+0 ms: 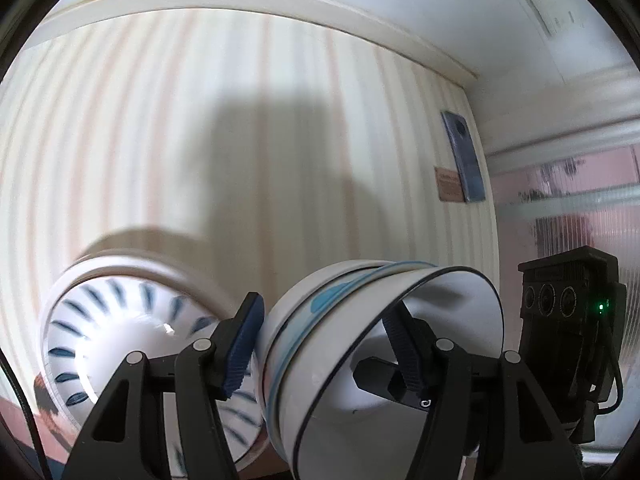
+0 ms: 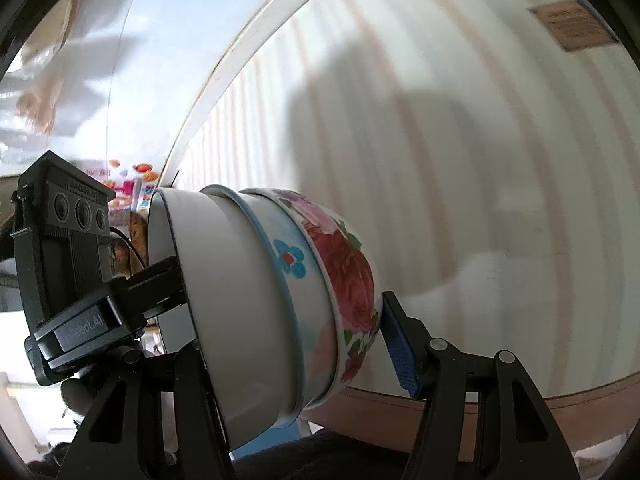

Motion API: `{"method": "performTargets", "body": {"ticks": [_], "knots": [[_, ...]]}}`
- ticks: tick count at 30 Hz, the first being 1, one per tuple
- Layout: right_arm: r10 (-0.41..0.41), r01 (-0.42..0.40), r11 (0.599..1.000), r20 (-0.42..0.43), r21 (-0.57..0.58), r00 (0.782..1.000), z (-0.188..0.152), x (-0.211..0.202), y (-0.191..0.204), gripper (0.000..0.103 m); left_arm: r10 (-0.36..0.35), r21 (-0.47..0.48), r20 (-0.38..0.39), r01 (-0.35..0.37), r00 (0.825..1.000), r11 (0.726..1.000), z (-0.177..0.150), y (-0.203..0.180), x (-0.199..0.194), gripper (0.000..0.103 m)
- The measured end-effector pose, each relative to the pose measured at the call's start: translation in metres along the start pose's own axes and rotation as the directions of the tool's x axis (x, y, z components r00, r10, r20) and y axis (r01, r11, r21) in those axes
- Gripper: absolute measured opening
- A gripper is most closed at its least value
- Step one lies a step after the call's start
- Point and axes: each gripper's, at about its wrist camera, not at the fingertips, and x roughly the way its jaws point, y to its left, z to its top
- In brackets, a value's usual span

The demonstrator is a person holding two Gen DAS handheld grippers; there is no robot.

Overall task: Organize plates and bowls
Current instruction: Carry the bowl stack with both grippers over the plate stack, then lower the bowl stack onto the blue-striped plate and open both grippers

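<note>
White porcelain fills both views: a nested stack of 3 bowls [image 1: 384, 344] is tipped on its side above the striped tabletop [image 1: 200, 120], and both grippers have it. From the left wrist view, the left gripper [image 1: 324, 344] stands about half open, clamped across the stack, 1 blue pad against the outer base, the other finger [image 1: 404, 356] reaching inside the black-rimmed innermost bowl. Over in the right wrist view, the right gripper [image 2: 288, 332] is likewise about half open and pinches the same stack [image 2: 280, 292], its right pad [image 2: 400, 344] pressed on the rose-patterned outer bowl [image 2: 352, 280], with the blue-flowered bowl [image 2: 292, 264] nested in it. A blue-dashed plate [image 1: 120, 340] sits on the table just left of the stack, blurred. At the table's far right edge lie a dark phone [image 1: 464, 156] and a small brown card [image 1: 450, 184].
</note>
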Motion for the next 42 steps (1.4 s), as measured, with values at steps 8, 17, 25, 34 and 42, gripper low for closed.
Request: {"method": "performTargets", "body": {"ticks": [8,17,25,34,42], "knots": [[0.019,-0.027,0.996,-0.097,-0.087,0.995,0.001,0.052,0.045,0.062,0.033,-0.126,0.062,-0.025,0.998,0.992,-0.019,0.057,-0.031,0.059],[0.003,-0.039,0.985,-0.212,-0.166,0.977,-0.009,0.107,0.076,0.062,0.094,-0.266,0.093,-0.067,0.991,0.962,-0.045,0.112,-0.043,0.059],[-0.018,-0.032,0.979,-0.243,-0.200,0.970,-0.012,0.133,0.088,0.062,0.118,-0.312,0.120,-0.076,0.986,0.947,-0.053,0.130,-0.044,0.058],[-0.015,-0.033,0.983,-0.256,-0.180,0.967,-0.013,0.139,0.090,0.062,0.128,-0.303,0.133,-0.083,0.983,0.949,-0.054,0.130,-0.046,0.057],[-0.038,-0.006,0.986,-0.257,-0.167,0.966,-0.014,0.143,0.093,0.062,0.144,-0.286,0.127,-0.103,0.981,0.953,-0.055,0.128,-0.048,0.057]]}}
